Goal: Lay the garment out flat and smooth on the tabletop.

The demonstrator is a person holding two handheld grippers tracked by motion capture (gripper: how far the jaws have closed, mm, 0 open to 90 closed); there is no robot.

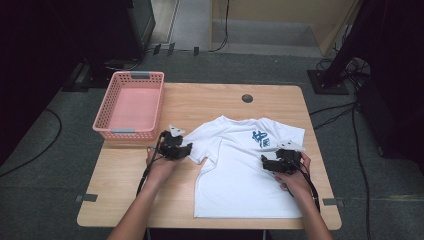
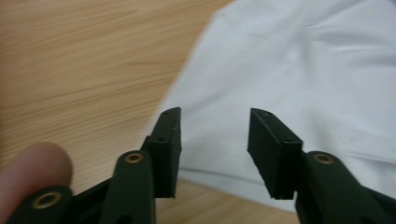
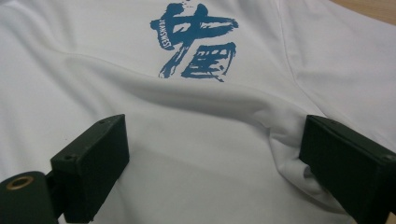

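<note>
A white T-shirt [image 1: 235, 175] with a blue print [image 1: 260, 138] lies flat on the wooden table [image 1: 125, 175], neck toward the far edge. My left gripper [image 1: 187, 150] hovers at the shirt's left sleeve. In the left gripper view its jaws [image 2: 215, 140] stand apart over the sleeve's edge [image 2: 289, 70], with nothing pinched. My right gripper [image 1: 267, 162] rests over the shirt's right side, below the right sleeve. In the right gripper view its jaws [image 3: 210, 158] are spread wide above the fabric, below the blue print [image 3: 196, 42]. A fold of cloth bunches against the right-hand jaw.
A pink plastic basket [image 1: 131, 132] stands at the table's far left corner, just beyond the left gripper. A round cable hole [image 1: 247, 98] is near the far edge. Bare wood lies left of the shirt. Cables and dark equipment surround the table on the floor.
</note>
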